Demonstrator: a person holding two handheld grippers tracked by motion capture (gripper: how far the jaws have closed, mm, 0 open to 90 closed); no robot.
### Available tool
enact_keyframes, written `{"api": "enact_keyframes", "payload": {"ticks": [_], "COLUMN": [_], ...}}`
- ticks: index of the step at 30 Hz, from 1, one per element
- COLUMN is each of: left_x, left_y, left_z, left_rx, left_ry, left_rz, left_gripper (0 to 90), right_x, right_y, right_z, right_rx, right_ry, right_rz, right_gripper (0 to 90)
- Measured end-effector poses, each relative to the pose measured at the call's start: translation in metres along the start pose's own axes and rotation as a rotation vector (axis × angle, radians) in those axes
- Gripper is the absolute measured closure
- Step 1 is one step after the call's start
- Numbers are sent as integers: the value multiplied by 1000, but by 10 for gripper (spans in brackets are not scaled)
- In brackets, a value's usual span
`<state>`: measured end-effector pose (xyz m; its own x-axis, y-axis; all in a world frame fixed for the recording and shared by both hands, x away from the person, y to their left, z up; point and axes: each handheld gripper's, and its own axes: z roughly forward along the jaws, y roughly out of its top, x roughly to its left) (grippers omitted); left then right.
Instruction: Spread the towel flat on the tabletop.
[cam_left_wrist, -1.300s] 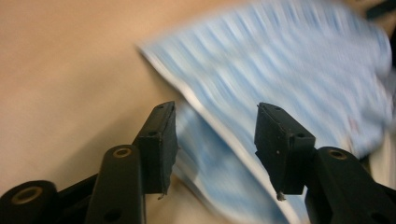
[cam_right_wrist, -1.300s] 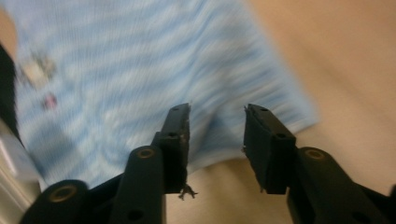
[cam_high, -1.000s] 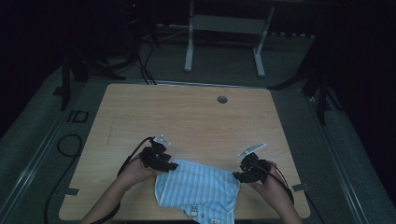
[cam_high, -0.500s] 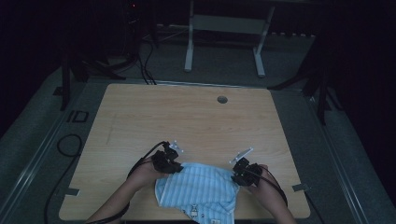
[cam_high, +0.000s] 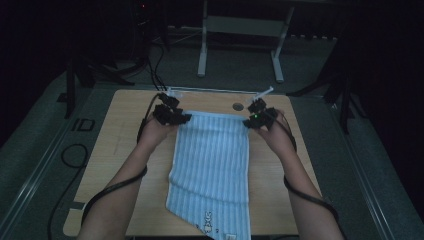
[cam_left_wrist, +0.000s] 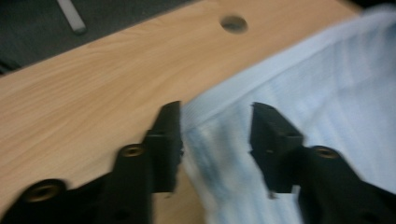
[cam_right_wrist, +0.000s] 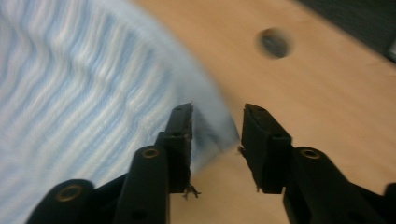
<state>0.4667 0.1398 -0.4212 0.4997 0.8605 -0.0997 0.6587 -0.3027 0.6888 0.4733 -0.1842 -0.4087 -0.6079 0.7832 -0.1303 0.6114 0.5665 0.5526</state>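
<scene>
The towel (cam_high: 212, 165) is a light, soft, striped cloth with no stiffness of its own. It will likely drape, fold and drag on the wood rather than slide cleanly, and it is not fragile. It lies flat on the table (cam_high: 115, 150), spread lengthwise from the far edge area toward the person, with its near end reaching the near table edge. A small printed mark sits near that near end.

The best places to take hold are judged to be the two far corners, at the hemmed edge, where a two-jaw pinch gathers enough cloth to keep it from slipping out.

The left tongs (cam_high: 172, 116) sit at the far left corner of the towel. In the left gripper view the jaws stand apart, and the corner of the towel (cam_left_wrist: 219, 140) lies between them, not pinched. The left tongs (cam_left_wrist: 215, 135) are therefore released.

The right tongs (cam_high: 257, 120) sit at the far right corner. In the right gripper view the jaws also stand apart, with the towel corner (cam_right_wrist: 212, 130) lying between and under them. The right tongs (cam_right_wrist: 215, 135) are released as well.

A round hole (cam_high: 238, 107) in the table lies just beyond the far hem, between the two tongs and nearer the right one.
</scene>
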Motion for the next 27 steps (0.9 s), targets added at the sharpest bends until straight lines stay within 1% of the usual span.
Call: {"api": "enact_keyframes", "payload": {"ticks": [1, 2, 3, 4, 5, 6, 8, 9, 10, 11, 12, 14, 15, 17, 18, 19, 20, 21, 22, 23, 24, 25, 26, 27], "left_x": [3, 4, 4, 3, 1, -1, -6, -10, -14, -18, -22, -30, -33, -40, -42, -45, -49, -51, -53, -55, -58, -61, -62, -63], "left_y": [-1, -3, -6, -10, -15, -20, -30, -35, -41, -46, -53, -69, -74, -90, -98, -105, -113, -118, -124, -130, -136, -141, -145, -149], "left_z": [0, 1, 2, 3, 5, 7, 14, 16, 18, 19, 19, 18, 17, 13, 10, 8, 6, 4, 4, 4, 5, 6, 8, 10], "left_rx": [13, 21, 36, 44, 52, 63, 104, 122, 140, 152, 151, 161, 158, 166, 164, 169, 178, 185, 191, 209, 231, 251, 265, 279], "left_ry": [-17, -42, -72, -87, -111, -136, -160, -170, -186, -196, -202, -228, -242, -268, -294, -309, -312, -314, -327, -335, -328, -324, -321, -317], "left_rz": [0, -3, 1, 12, 22, 36, 53, 62, 70, 90, 101, 120, 124, 145, 152, 170, 188, 202, 205, 206, 222, 236, 245, 245], "left_gripper": [458, 409, 393, 394, 394, 397, 417, 417, 417, 417, 418, 419, 422, 433, 448, 488, 495, 534, 633, 649, 658, 725, 726, 740], "right_x": [-7, -7, -6, -4, -3, 0, 8, 11, 15, 20, 25, 35, 41, 52, 58, 62, 67, 72, 76, 80, 83, 87, 90, 94], "right_y": [9, 10, 9, 6, 3, -2, -12, -18, -24, -29, -36, -48, -57, -68, -74, -81, -87, -94, -98, -103, -108, -112, -115, -118], "right_z": [4, 7, 9, 12, 16, 20, 31, 36, 40, 43, 44, 46, 45, 43, 41, 39, 36, 34, 33, 31, 30, 29, 29, 30], "right_rx": [15, 20, 36, 49, 48, 60, 97, 115, 125, 131, 137, 132, 131, 145, 150, 153, 155, 154, 161, 164, 161, 165, 170, 172], "right_ry": [14, 13, 8, 16, 36, 52, 67, 74, 93, 115, 129, 160, 181, 193, 197, 207, 213, 226, 233, 236, 242, 254, 251, 239], "right_rz": [26, 17, 0, -2, -1, -5, -26, -27, -26, -32, -35, -43, -43, -65, -75, -87, -89, -92, -100, -102, -99, -101, -109, -119], "right_gripper": [582, 576, 565, 564, 564, 560, 548, 542, 539, 526, 522, 528, 587, 610, 652, 725, 732, 783, 817, 818, 825, 841, 841, 845]}}
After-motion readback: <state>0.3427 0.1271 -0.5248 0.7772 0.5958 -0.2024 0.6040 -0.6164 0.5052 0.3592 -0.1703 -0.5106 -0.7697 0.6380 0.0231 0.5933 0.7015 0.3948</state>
